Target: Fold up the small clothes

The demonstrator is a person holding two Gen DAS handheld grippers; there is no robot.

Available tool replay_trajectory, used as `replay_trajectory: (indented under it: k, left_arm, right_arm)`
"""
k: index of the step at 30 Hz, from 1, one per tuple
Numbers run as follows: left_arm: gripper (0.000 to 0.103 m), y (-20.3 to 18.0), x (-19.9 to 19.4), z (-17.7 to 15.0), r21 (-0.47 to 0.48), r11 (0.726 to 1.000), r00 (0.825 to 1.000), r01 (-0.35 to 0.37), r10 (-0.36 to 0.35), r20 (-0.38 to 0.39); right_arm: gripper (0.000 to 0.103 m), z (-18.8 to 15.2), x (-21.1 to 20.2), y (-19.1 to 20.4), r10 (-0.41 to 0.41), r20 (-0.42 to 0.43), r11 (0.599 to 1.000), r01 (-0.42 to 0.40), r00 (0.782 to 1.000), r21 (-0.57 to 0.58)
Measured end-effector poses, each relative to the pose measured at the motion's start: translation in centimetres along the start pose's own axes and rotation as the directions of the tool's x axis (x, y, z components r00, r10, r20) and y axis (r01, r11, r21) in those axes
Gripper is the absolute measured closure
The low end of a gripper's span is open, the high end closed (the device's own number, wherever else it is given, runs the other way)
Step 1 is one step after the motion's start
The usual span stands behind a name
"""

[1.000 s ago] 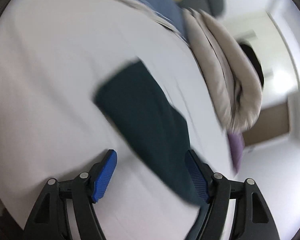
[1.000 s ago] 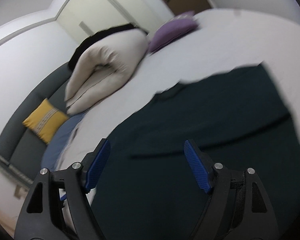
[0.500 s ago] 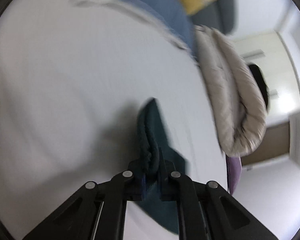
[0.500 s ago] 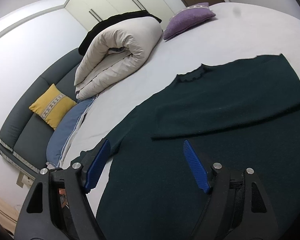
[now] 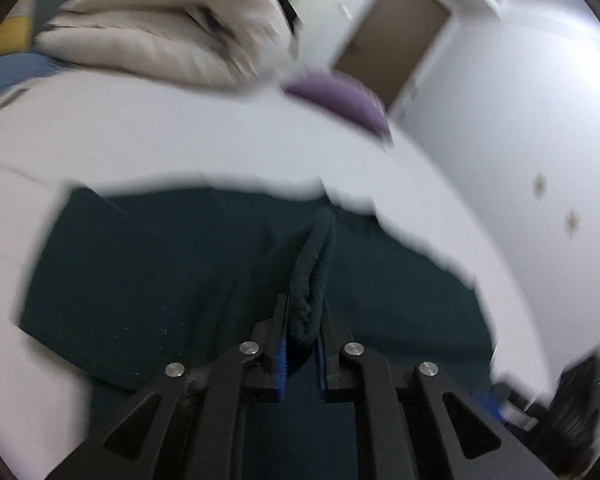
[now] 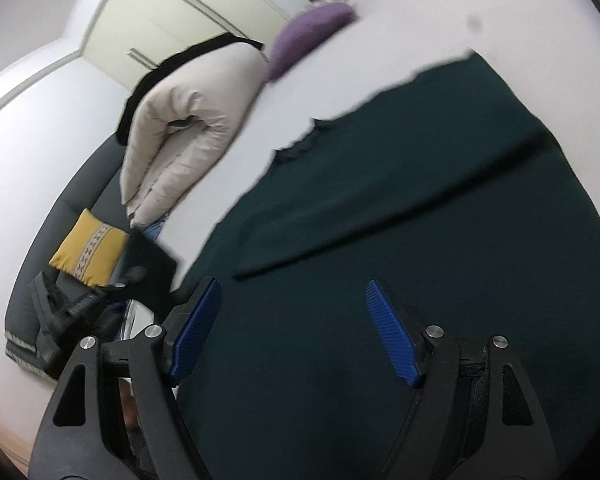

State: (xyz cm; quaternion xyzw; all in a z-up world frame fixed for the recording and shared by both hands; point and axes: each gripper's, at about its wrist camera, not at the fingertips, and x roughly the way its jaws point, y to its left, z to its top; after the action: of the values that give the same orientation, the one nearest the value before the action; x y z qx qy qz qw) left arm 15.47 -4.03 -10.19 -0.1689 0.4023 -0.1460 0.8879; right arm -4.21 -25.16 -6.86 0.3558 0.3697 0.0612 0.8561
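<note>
A dark green sweater point(image 6: 400, 240) lies spread on the white bed point(image 6: 400, 12), one sleeve folded across its body. My left gripper point(image 5: 302, 320) is shut on the cuff of the other sleeve point(image 5: 312, 264) and holds it lifted over the sweater's body point(image 5: 140, 272). In the right wrist view that lifted sleeve end point(image 6: 148, 268) and the left gripper show at the left. My right gripper point(image 6: 292, 332) is open and empty, hovering just above the sweater's lower part.
A rolled beige duvet point(image 6: 180, 128) and a purple pillow point(image 6: 308, 36) lie at the far side of the bed. A grey sofa with a yellow cushion point(image 6: 88, 252) stands beyond. A door point(image 5: 392, 36) and wall are behind the bed.
My left gripper closed on the sleeve cuff, lifted it and swung it from the bare sheet over the sweater's body. My right gripper stayed open above the sweater.
</note>
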Motion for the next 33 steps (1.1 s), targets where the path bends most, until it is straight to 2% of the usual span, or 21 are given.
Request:
replay_trajectory:
  k: [2,4,5,7,9,12,15,17,19,20,21,22,23,28,30,31,33]
  left_arm:
    - [0.061,-0.2,2.6,-2.2,-0.001,1.0,0.995,-0.025,0.024,-0.095]
    - [0.057,0.4,1.6,-3.4,-0.007,1.0,0.997,-0.01,0.01,-0.078]
    - [0.045,0.7,0.5,-3.6,-0.004,1.0,0.997,-0.01,0.01,-0.073]
    - [0.029,1.6,-2.6,-3.7,0.001,1.0,1.0,0.004,-0.004,-0.021]
    - [0.028,3.1,-5.6,-4.2,-0.008,1.0,1.0,0.009,-0.009,0.03]
    - [0.028,7.3,-8.5,-3.8,-0.1,0.995,0.997,-0.015,0.022,0.07]
    - [0.028,10.7,-9.9,-3.9,-0.172,0.984,0.994,-0.049,0.065,0.088]
    - [0.029,12.7,-10.2,-4.1,-0.21,0.975,0.993,-0.065,0.084,0.085]
    - [0.029,14.6,-10.8,-4.1,-0.245,0.966,0.99,-0.076,0.102,0.093]
    - [0.029,15.1,-10.9,-4.1,-0.255,0.963,0.989,-0.082,0.11,0.098]
    - [0.029,15.9,-11.2,-3.9,-0.268,0.96,0.987,-0.087,0.118,0.104]
    - [0.029,16.3,-11.3,-3.8,-0.277,0.957,0.987,-0.088,0.122,0.108]
    - [0.029,15.9,-10.8,-3.7,-0.282,0.955,0.986,-0.089,0.125,0.112]
    - [0.029,15.7,-9.9,-1.9,-0.285,0.954,0.982,-0.093,0.135,0.132]
    - [0.029,15.3,-9.7,-1.0,-0.274,0.956,0.979,-0.1,0.144,0.147]
    - [0.029,15.1,-9.6,-0.5,-0.271,0.957,0.977,-0.105,0.15,0.152]
    - [0.029,14.9,-9.1,0.5,-0.265,0.957,0.975,-0.117,0.161,0.151]
  right_arm:
    - [0.027,0.0,0.4,-1.7,-0.013,-0.02,0.999,0.013,1.0,0.035]
    - [0.027,0.0,1.3,-3.1,-0.015,-0.059,0.997,0.02,0.998,0.079]
    - [0.027,0.0,1.8,-3.3,-0.012,-0.072,0.996,0.018,0.997,0.09]
    - [0.027,0.1,2.8,-3.1,0.001,-0.086,0.997,0.006,0.996,0.081]
    - [0.026,0.1,3.9,-2.1,0.016,-0.105,0.998,-0.01,0.994,0.059]
    - [0.026,0.0,7.0,0.6,0.045,-0.154,0.999,-0.043,0.987,0.015]
    - [0.026,-0.5,11.4,3.7,0.04,-0.232,0.998,-0.048,0.972,-0.029]
    - [0.026,-1.2,14.2,5.3,-0.009,-0.288,0.997,-0.013,0.958,-0.074]
    - [0.039,-1.4,16.0,6.9,-0.08,-0.27,0.986,0.036,0.96,-0.162]
    - [0.062,-1.5,16.7,7.8,-0.113,-0.271,0.976,0.055,0.956,-0.213]
    - [0.078,-1.6,17.1,8.3,-0.149,-0.276,0.967,0.082,0.949,-0.24]
    - [0.084,-1.5,17.1,8.9,-0.178,-0.271,0.959,0.106,0.946,-0.262]
    - [0.097,-1.3,16.8,9.6,-0.169,-0.263,0.956,0.092,0.95,-0.279]
    - [0.097,0.5,12.4,15.4,-0.099,-0.148,0.89,0.021,0.984,-0.455]
    - [0.097,1.9,10.9,17.0,-0.079,-0.097,0.863,0.02,0.992,-0.505]
    - [0.097,3.0,10.2,17.3,-0.064,-0.071,0.85,0.017,0.995,-0.527]
    - [0.097,5.0,9.7,16.4,-0.059,-0.045,0.853,0.027,0.997,-0.522]
